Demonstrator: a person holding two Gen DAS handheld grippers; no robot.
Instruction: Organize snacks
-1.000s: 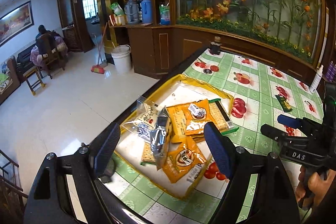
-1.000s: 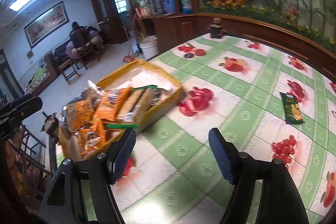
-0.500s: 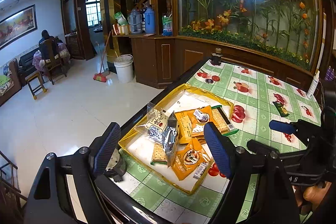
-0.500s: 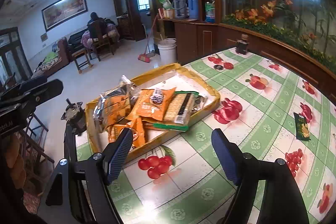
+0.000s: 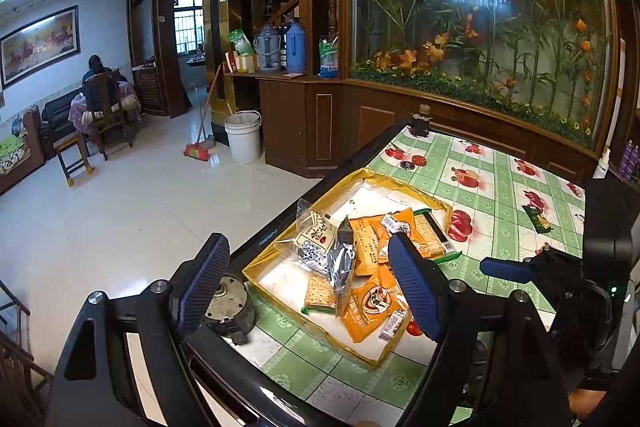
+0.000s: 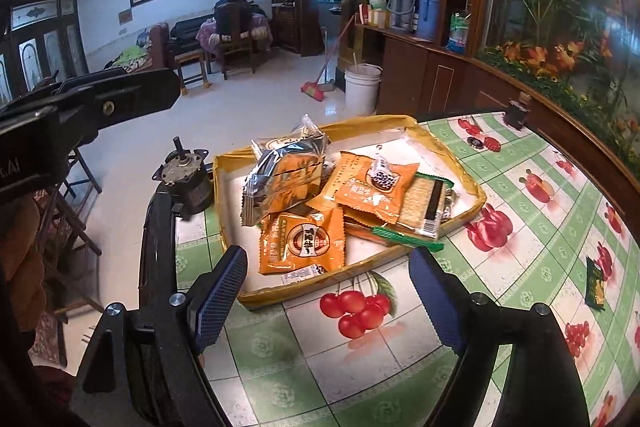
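A yellow tray (image 5: 434, 202) (image 6: 228, 163) on the table holds several snack packets: orange packets (image 5: 374, 301) (image 6: 302, 241), a silver packet (image 5: 342, 263) (image 6: 280, 179), a clear packet (image 5: 314, 233) and cracker packs (image 5: 430, 239) (image 6: 424, 207). One dark green packet (image 5: 538, 219) (image 6: 595, 285) lies alone on the cloth to the right. My left gripper (image 5: 308, 291) is open and empty, above the tray's near left end. My right gripper (image 6: 326, 299) is open and empty, above the cloth in front of the tray.
The table has a green check cloth with fruit prints (image 6: 520, 211). A small motor (image 5: 228, 301) (image 6: 186, 179) sits at the table corner beside the tray. A dark jar (image 5: 420, 117) (image 6: 518, 113) stands at the far edge. A wooden flower partition (image 5: 480, 27) lies behind.
Both grippers have pulled back and up from the tray, so it looks smaller. The right view has swung left to face the tray. The packets have not moved.
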